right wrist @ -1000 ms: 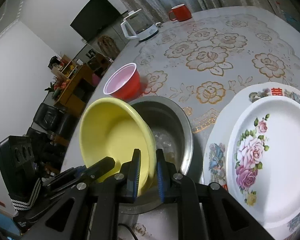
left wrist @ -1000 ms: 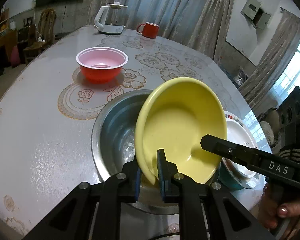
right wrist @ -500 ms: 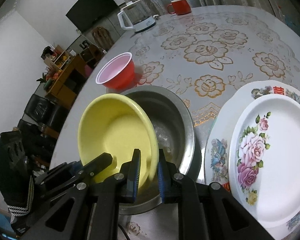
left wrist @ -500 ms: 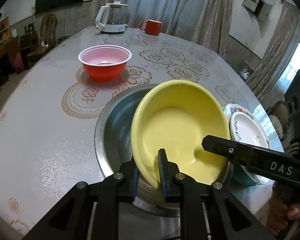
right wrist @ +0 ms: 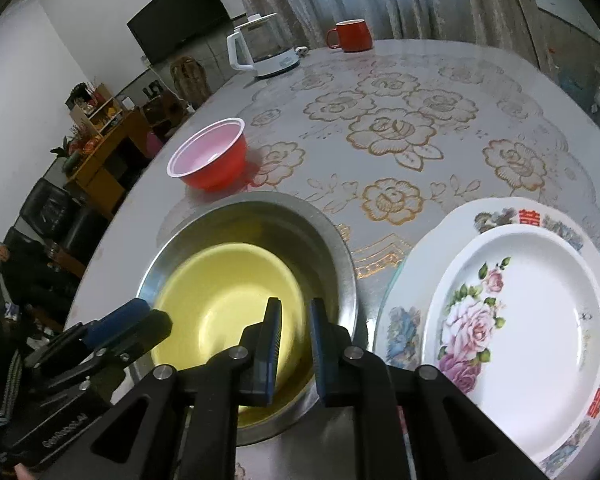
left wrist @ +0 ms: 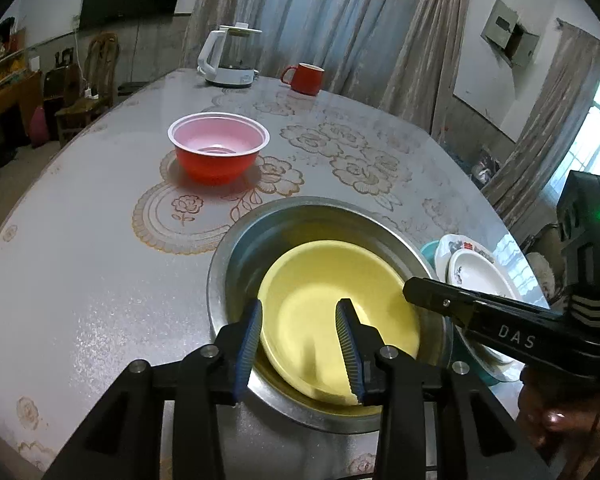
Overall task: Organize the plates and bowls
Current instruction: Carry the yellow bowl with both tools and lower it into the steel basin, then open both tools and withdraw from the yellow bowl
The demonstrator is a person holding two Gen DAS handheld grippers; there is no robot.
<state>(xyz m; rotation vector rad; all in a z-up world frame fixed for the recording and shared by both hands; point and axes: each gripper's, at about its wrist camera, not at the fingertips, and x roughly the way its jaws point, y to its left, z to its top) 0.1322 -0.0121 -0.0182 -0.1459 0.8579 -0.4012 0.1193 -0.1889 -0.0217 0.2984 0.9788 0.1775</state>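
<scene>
Grey curtains hang behind a round table (left wrist: 80, 264) covered in a rose-patterned cloth, with a white kettle (left wrist: 230, 58) and a red mug (left wrist: 305, 78) at its far edge. Only the right wrist view shows the flowered plates (right wrist: 516, 320) in full, the smaller stacked on the larger beside the steel basin (right wrist: 332, 248); the left wrist view catches just their edge, plus a window. Both views show the yellow bowl (left wrist: 332, 304) lying inside the steel basin and a red bowl (left wrist: 218, 152) farther back. The left gripper (left wrist: 299, 344) has just been opening: its blue pads (left wrist: 249, 344) straddle the yellow bowl's near rim without pressing it. The right gripper (right wrist: 295, 350) shows a narrow gap between its fingers, over the bowl's right rim; whether they pinch it cannot be told.
</scene>
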